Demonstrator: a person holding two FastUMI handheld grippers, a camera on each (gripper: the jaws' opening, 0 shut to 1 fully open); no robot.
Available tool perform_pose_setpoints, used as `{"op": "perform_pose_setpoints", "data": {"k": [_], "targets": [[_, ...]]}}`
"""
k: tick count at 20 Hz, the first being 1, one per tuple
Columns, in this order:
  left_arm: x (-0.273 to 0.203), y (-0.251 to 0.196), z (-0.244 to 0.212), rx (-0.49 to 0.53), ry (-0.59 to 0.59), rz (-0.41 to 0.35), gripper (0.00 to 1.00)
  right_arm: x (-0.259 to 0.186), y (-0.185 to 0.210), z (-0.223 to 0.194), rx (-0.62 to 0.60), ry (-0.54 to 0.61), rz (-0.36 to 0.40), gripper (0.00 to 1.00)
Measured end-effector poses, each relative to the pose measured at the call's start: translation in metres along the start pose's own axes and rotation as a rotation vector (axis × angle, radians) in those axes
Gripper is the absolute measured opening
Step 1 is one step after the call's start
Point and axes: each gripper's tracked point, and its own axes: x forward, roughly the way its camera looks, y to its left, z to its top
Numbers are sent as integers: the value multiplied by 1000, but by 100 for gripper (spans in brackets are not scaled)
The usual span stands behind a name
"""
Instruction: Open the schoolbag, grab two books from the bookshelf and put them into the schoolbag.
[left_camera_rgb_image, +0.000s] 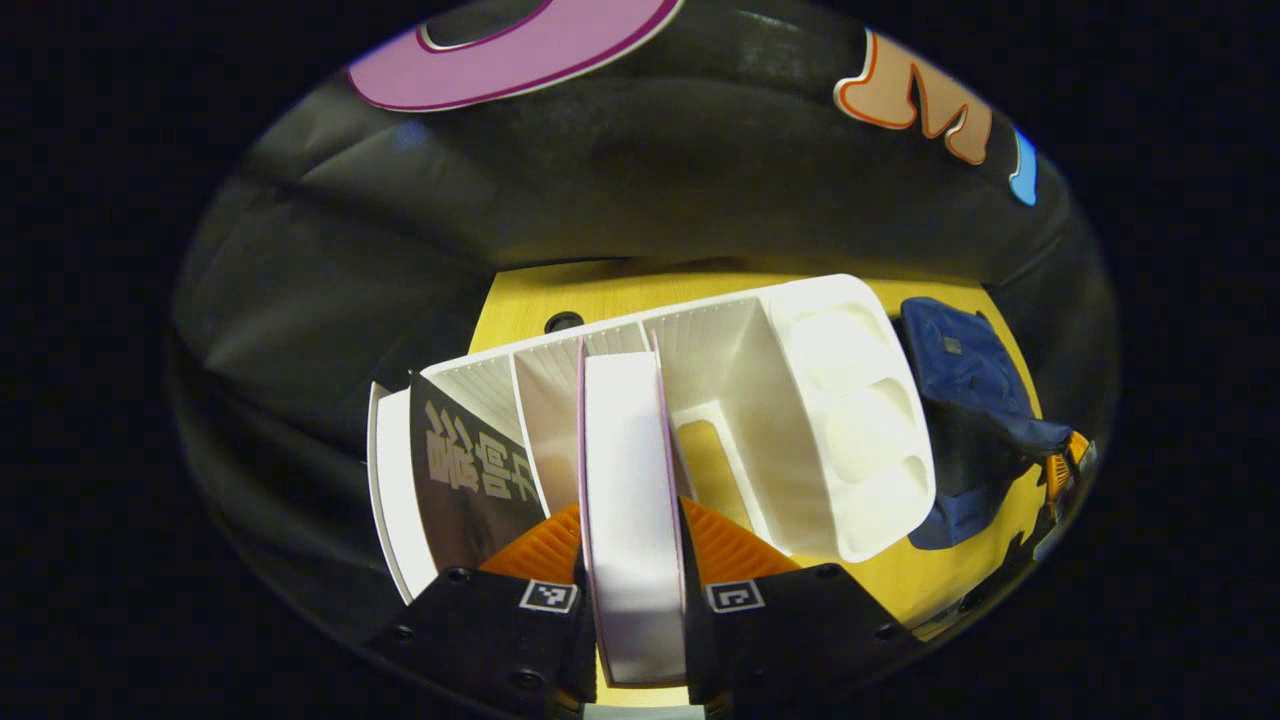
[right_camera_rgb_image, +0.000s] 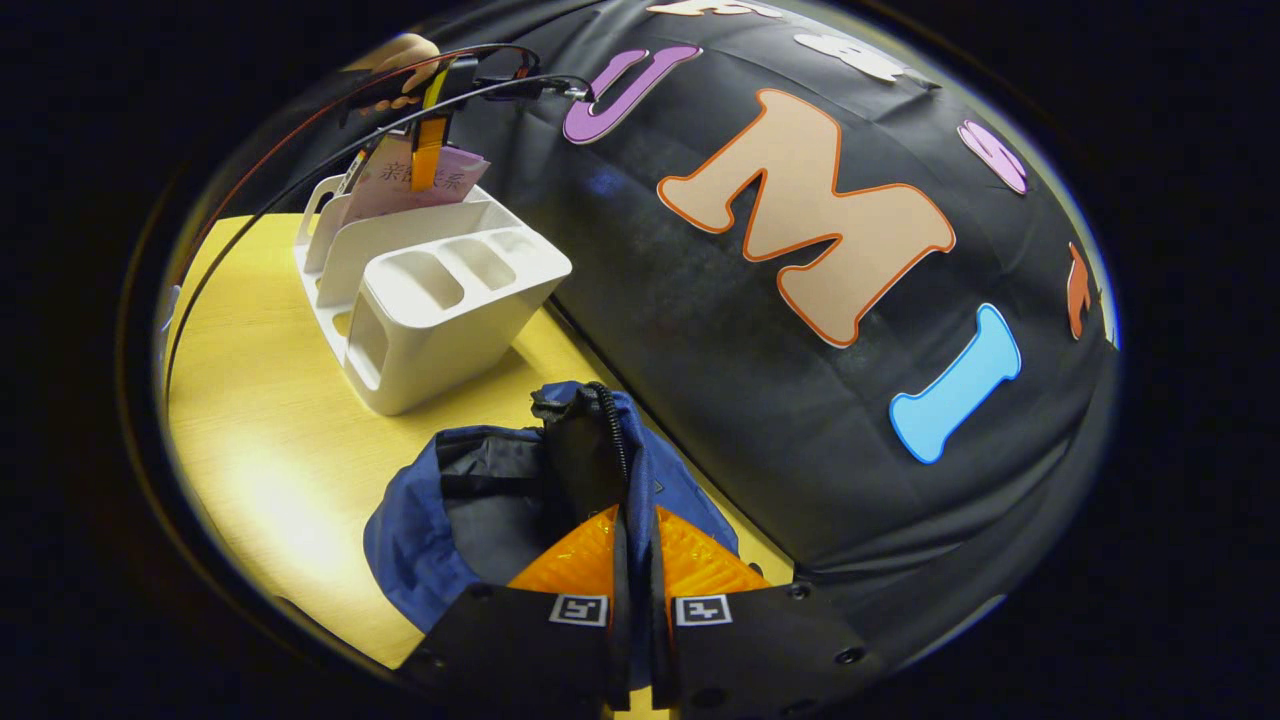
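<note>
Clamped between the left gripper (left_camera_rgb_image: 634, 560) fingers, a pink-edged book (left_camera_rgb_image: 628, 470) stands upright in the white bookshelf (left_camera_rgb_image: 800, 400), 1 dark book (left_camera_rgb_image: 462, 480) leaning beside it. Right gripper (right_camera_rgb_image: 632, 560) pinches the blue schoolbag (right_camera_rgb_image: 430, 530) rim (mouth held open) — bare yellow table (right_camera_rgb_image: 260, 420) lies between bag and shelf.

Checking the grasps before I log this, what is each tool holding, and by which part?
The left tool clamps the pink-covered book by its upper edge, across its thickness, in the bookshelf. The right tool pinches the schoolbag by its opening's rim.
</note>
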Motion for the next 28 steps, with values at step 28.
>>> {"op": "perform_pose_setpoints", "data": {"k": [28], "targets": [[-134, -40, -129, -276, -68, -101, 31, -3, 9, -1, -4, -31, 53, 10]]}}
